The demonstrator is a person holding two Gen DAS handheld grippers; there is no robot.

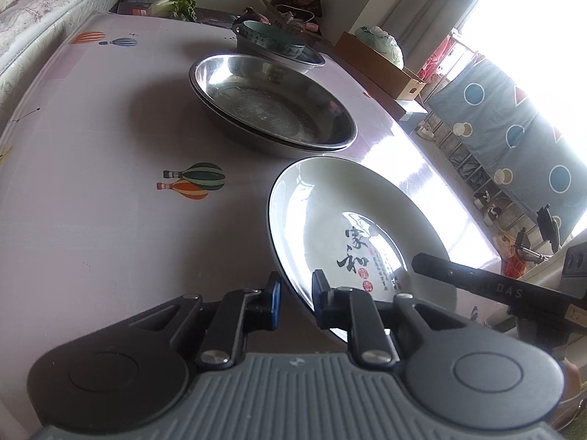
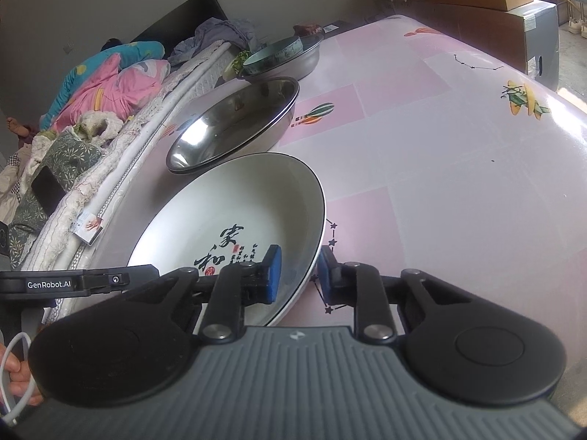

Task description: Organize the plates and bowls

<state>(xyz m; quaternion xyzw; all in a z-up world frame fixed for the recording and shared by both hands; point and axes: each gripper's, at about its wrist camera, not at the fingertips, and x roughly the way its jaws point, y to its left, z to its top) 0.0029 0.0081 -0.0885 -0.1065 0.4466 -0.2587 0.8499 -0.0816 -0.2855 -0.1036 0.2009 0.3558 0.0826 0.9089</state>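
A white ceramic plate (image 1: pixel 330 212) with black calligraphy is held tilted above the pink table; it also shows in the right wrist view (image 2: pixel 234 212). My left gripper (image 1: pixel 296 299) straddles its near rim, with small gaps at the blue pads. My right gripper (image 2: pixel 299 275) straddles the opposite rim the same way. Beyond the plate sit stacked steel plates (image 1: pixel 271 106) (image 2: pixel 234 121). Farther back a patterned ceramic bowl (image 1: pixel 271 38) (image 2: pixel 273 53) rests inside a steel basin (image 1: pixel 312 59) (image 2: pixel 304 60).
The pink balloon-print tablecloth (image 1: pixel 110 183) (image 2: pixel 440 183) covers the table. A bed with bedding (image 2: pixel 110 84) runs along one side. A cardboard box (image 1: pixel 381 64) and vegetables (image 1: pixel 176 5) stand past the far edge.
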